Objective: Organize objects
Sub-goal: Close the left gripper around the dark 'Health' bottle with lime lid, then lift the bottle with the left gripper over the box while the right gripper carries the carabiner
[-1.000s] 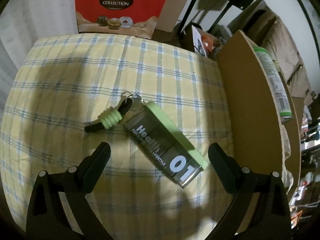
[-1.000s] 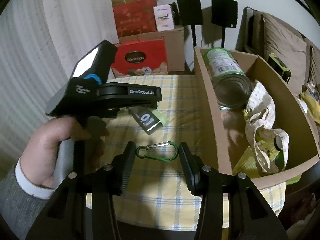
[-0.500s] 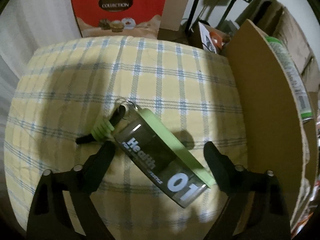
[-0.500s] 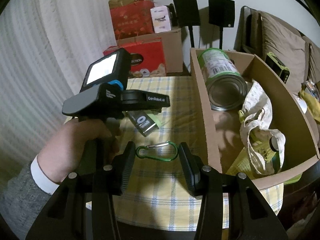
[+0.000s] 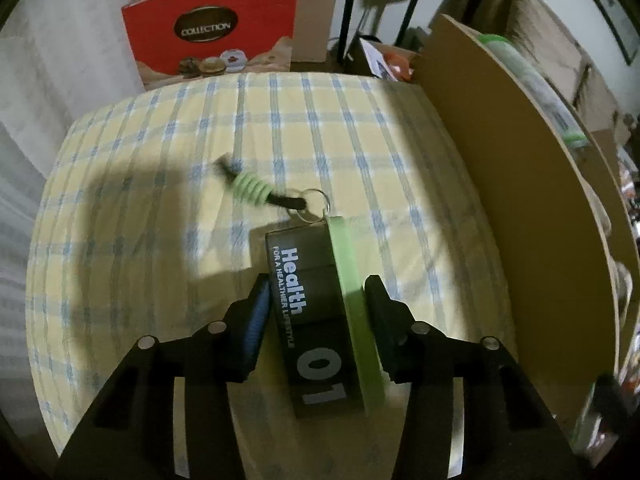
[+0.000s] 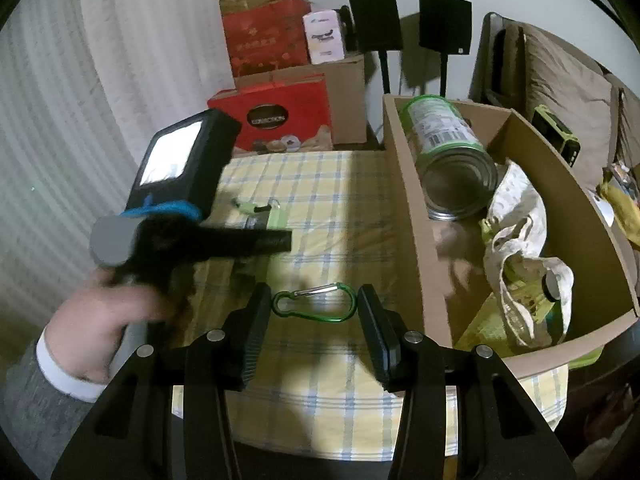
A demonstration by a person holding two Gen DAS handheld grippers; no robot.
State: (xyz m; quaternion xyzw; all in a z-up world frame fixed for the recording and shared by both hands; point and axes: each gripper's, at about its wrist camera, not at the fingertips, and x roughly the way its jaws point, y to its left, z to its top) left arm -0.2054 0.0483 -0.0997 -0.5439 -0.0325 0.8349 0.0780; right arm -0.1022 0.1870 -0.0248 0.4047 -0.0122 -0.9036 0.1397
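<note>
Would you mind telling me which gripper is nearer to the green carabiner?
Right. The right gripper straddles the green carabiner on the checked cloth; the left gripper, farther back, has been closing around the Health pill case.

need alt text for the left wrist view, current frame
The left gripper, its jaws having just been closing, grips a dark pill case marked "Health 01" with a green edge, on a yellow plaid tablecloth. A keyring and green-coiled strap trail from the case's far end; a cardboard box wall stands to the right.
</note>
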